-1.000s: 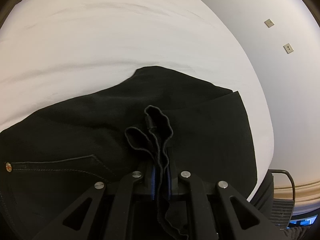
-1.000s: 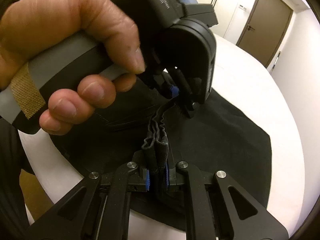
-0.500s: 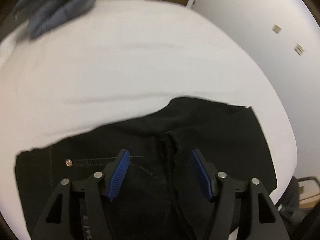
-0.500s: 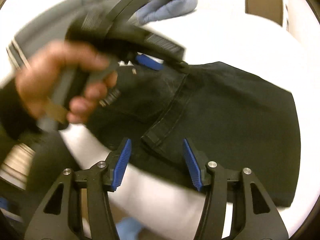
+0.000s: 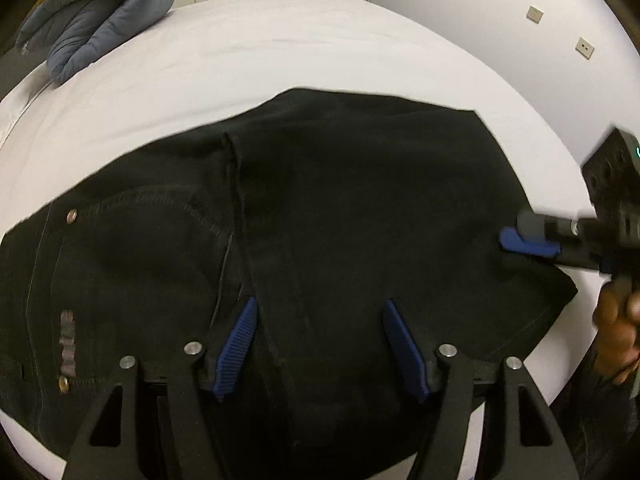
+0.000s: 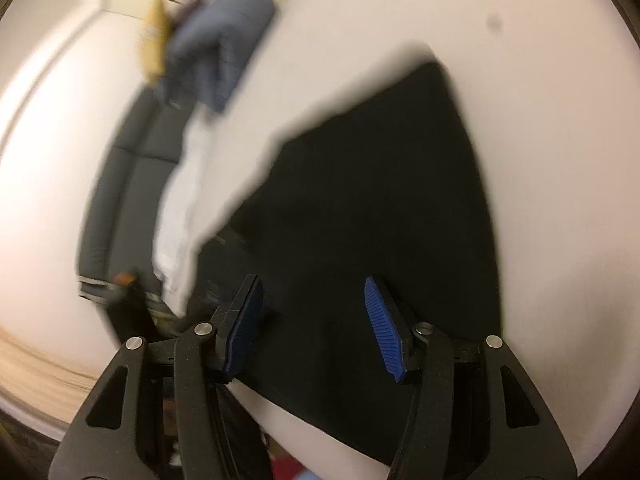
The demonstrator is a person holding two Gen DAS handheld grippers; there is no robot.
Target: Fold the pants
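Black pants (image 5: 340, 208) lie folded flat on the white bed (image 5: 240, 60), waistband rivets at the left. My left gripper (image 5: 320, 320) hangs over their near middle, jaws opening, nothing between the blue pads. In the blurred right wrist view the pants (image 6: 380, 200) fill the centre. My right gripper (image 6: 312, 308) hovers above their near edge, jaws closing, with no cloth pinched. From the left wrist view the right gripper (image 5: 520, 240) shows at the pants' right edge, a hand (image 5: 616, 328) holding it.
A rolled blue-grey duvet (image 5: 100, 12) sits at the bed's far left corner. A white wall (image 5: 520, 40) with two outlet plates runs along the right. Closet doors stand beyond the bed. A dark sofa (image 6: 128, 168) is off the bed's left side.
Both grippers let go of the pinched pant hems and opened. The cloth now lies flat. My left gripper drew back; the right swung off to the pants' right edge, rolling as it went.
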